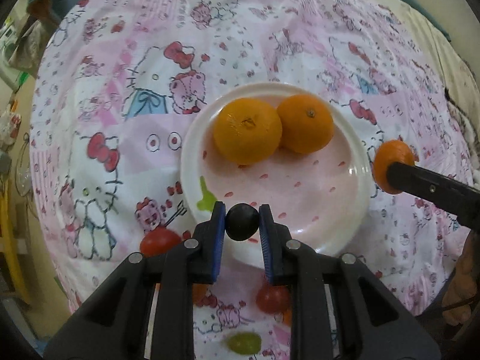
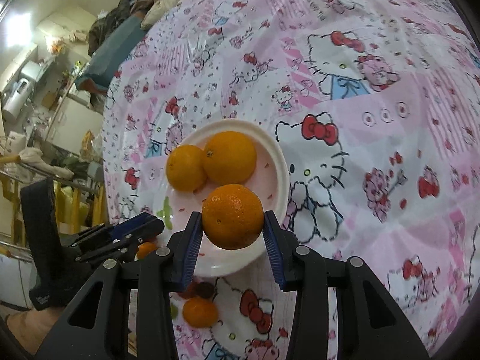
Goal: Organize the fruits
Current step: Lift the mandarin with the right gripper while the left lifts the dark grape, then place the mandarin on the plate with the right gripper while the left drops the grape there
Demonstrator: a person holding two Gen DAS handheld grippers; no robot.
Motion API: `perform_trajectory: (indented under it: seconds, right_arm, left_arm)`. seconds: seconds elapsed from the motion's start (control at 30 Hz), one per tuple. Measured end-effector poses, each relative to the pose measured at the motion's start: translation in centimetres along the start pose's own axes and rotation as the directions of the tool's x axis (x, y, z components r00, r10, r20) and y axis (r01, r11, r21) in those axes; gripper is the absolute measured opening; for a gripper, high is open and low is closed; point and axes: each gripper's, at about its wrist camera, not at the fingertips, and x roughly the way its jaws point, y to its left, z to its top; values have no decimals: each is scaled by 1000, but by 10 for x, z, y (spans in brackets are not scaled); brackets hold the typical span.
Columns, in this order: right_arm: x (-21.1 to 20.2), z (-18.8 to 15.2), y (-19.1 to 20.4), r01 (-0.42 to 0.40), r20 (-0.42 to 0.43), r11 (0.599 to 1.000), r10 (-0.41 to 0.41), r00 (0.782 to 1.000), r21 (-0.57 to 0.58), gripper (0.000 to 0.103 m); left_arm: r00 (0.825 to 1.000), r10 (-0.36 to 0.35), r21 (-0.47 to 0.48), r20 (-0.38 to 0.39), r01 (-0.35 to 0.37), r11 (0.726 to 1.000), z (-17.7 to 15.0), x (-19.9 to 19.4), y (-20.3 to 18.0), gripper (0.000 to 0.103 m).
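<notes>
A white plate (image 1: 358,162) with pink marks lies on the Hello Kitty cloth and holds two oranges (image 1: 247,130) (image 1: 306,127). My left gripper (image 1: 242,220) is shut on a small dark round fruit (image 1: 242,222) above the plate's near rim. My right gripper (image 2: 233,225) is shut on a third orange (image 2: 232,216) and holds it over the plate's (image 2: 282,165) near side; that orange also shows at the right in the left wrist view (image 1: 390,157). The two plated oranges also show in the right wrist view (image 2: 229,157) (image 2: 184,168).
Loose on the cloth near me: two red tomatoes (image 1: 159,240) (image 1: 271,298), a green grape (image 1: 244,342), a small orange (image 2: 200,312) and a dark fruit (image 2: 205,289). The round table's edge curves at the left; room clutter lies beyond it.
</notes>
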Motion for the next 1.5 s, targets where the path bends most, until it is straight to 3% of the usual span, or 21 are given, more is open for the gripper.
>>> perform_trajectory:
  seconds: [0.4, 0.57, 1.17, 1.2, 1.33, 1.4, 1.5]
  right_arm:
    - [38, 11, -5, 33, -49, 999, -35, 998, -32, 43]
    - [39, 9, -9, 57, -43, 998, -58, 997, -25, 44]
    - [31, 13, -15, 25, -25, 1000, -24, 999, 16, 46]
    - [31, 14, -16, 19, -27, 999, -19, 999, 25, 46]
    - [28, 15, -17, 11, -24, 999, -10, 1000, 36, 46]
    - [26, 16, -18, 7, -17, 999, -6, 1000, 45, 46]
    - [19, 18, -20, -13, 11, 998, 12, 1000, 61, 73]
  left_arm:
    - [1000, -4, 13, -10, 4, 1000, 10, 25, 0, 19]
    - [1000, 8, 28, -5, -7, 1000, 9, 27, -4, 20]
    - [1000, -3, 6, 15, 3, 1000, 15, 22, -5, 20]
    - [1000, -6, 4, 15, 6, 1000, 15, 22, -5, 23]
    - [999, 0, -7, 47, 0, 1000, 16, 15, -4, 50]
    - [999, -7, -15, 53, 8, 1000, 16, 13, -2, 56]
    - [998, -24, -30, 63, 26, 999, 17, 10, 1, 70]
